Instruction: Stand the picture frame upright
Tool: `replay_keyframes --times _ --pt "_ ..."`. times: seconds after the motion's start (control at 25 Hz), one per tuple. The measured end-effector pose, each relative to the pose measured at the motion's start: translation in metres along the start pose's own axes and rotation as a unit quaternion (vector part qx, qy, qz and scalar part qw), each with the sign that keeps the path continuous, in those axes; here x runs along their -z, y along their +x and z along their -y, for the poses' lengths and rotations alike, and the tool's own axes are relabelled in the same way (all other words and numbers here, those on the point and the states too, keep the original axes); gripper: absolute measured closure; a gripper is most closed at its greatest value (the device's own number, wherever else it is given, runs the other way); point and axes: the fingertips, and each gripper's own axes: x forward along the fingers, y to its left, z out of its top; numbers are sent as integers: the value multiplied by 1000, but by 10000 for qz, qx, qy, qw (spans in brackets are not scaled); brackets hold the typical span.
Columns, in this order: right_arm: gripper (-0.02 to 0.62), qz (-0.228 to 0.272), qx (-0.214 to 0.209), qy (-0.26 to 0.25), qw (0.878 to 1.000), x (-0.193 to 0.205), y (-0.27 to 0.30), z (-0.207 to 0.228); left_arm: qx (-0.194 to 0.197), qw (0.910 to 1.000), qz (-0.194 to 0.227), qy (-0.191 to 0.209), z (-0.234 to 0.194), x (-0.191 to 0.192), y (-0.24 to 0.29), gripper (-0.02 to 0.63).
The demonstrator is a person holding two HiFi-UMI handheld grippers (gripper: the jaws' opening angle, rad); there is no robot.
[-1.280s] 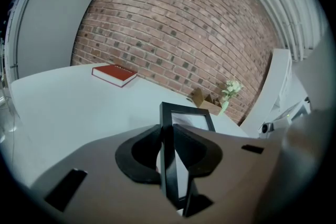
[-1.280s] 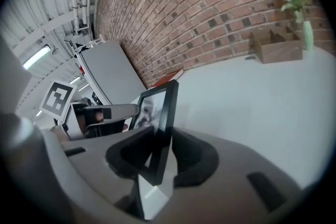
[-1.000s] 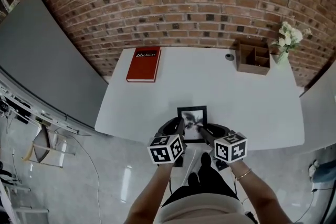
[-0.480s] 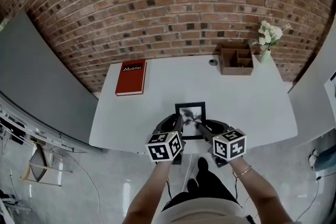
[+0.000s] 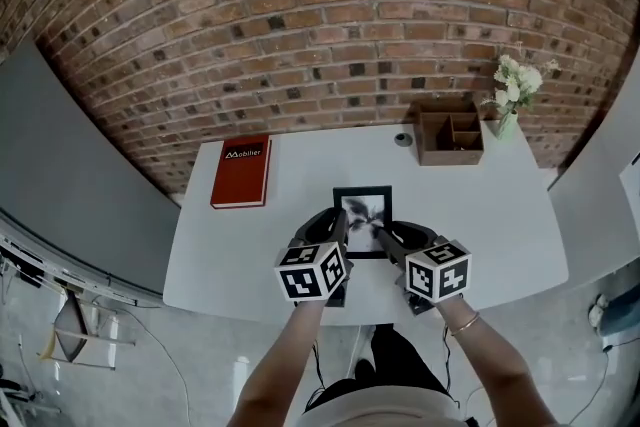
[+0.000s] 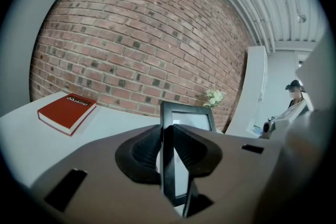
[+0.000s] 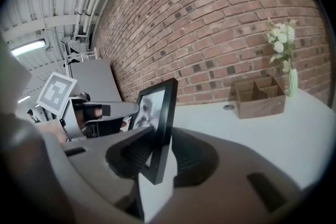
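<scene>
The frame [image 5: 363,211] sits between the two grippers, above the table [image 5: 500,215] near the middle of its front edge. The left gripper [image 6: 168,150] pinches the frame's left rail, and that black rail stands edge-on between its pads. The right gripper [image 7: 157,153] clamps the right rail low down, near the bottom corner. Neither pair of jaws is spread free or pressed together empty; each holds frame wood.

From the head view the photo faces up and toward the person, so the frame is tilted back rather than plumb. Its long axis runs from the jaws away toward the brick wall. Both hands are equally near, one per side. A pale flap hangs under the frame in the right gripper view (likely the back prop, though I cannot be sure). Whether the bottom edge touches the table is hidden by the grippers.

The next move likely turns on tipping the top edge forward until the frame rests on its bottom edge and prop.

The book [image 5: 241,172] and box [image 5: 450,137] lie well apart, toward the far edge.
</scene>
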Motion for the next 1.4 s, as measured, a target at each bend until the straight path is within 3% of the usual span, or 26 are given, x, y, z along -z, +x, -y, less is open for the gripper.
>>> replay_keyframes --times 0.24,0.8,1.4 --pt "486 15 -30 -21 10000 -37 40 42 5 9999 2 159 -11 -30 62 540" --pt "488 -160 126 109 9997 -78 140 147 -107 9994 -108 305 -45 -58 200 540" --pt "488 63 448 -19 9990 -106 231 218 -91 9994 146 288 -90 -75 298 540"
